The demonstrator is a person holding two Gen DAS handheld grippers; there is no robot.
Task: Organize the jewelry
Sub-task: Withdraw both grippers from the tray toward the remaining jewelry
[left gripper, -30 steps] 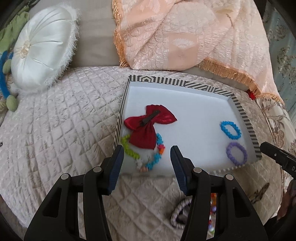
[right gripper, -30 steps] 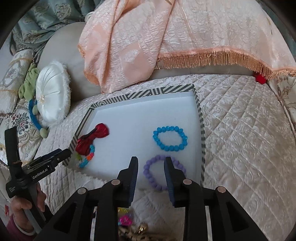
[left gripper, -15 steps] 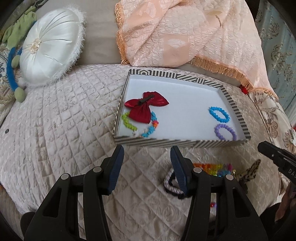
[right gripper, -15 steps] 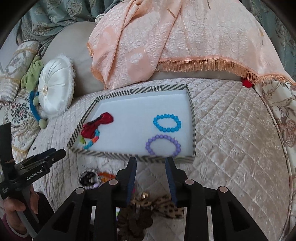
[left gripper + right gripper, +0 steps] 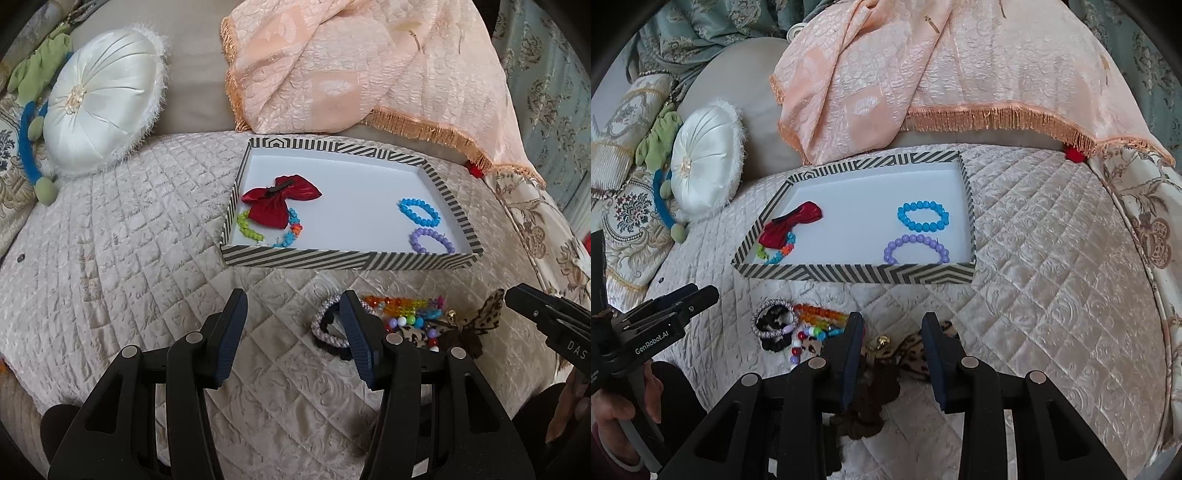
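Quilted beige bedspread (image 5: 122, 236) as work surface; round white cushion (image 5: 99, 107) at its far left, peach fringed cloth (image 5: 960, 74) draped behind; striped shallow tray (image 5: 343, 260) sits on the quilt near the far edge; inside the tray, left end: red bow clip (image 5: 280, 201) lying over part of a multicolour bead bracelet (image 5: 291, 232); right end: blue bead bracelet (image 5: 922, 216) with the purple bead bracelet (image 5: 916, 249) just nearer the front wall, apart from each other; loose pile on the quilt in front of the tray, outside it: grey braided hair tie (image 5: 774, 323), orange bead strand (image 5: 822, 314), mixed small beads (image 5: 410, 325), leopard-print bow (image 5: 480, 319); left gripper (image 5: 291, 332) hovers over bare quilt to the left of the pile, jaws spread wide, nothing between them; right gripper (image 5: 892, 350) sits above the leopard-print bow, jaws parted, bow visible in the gap, contact cannot be judged; no item gripped
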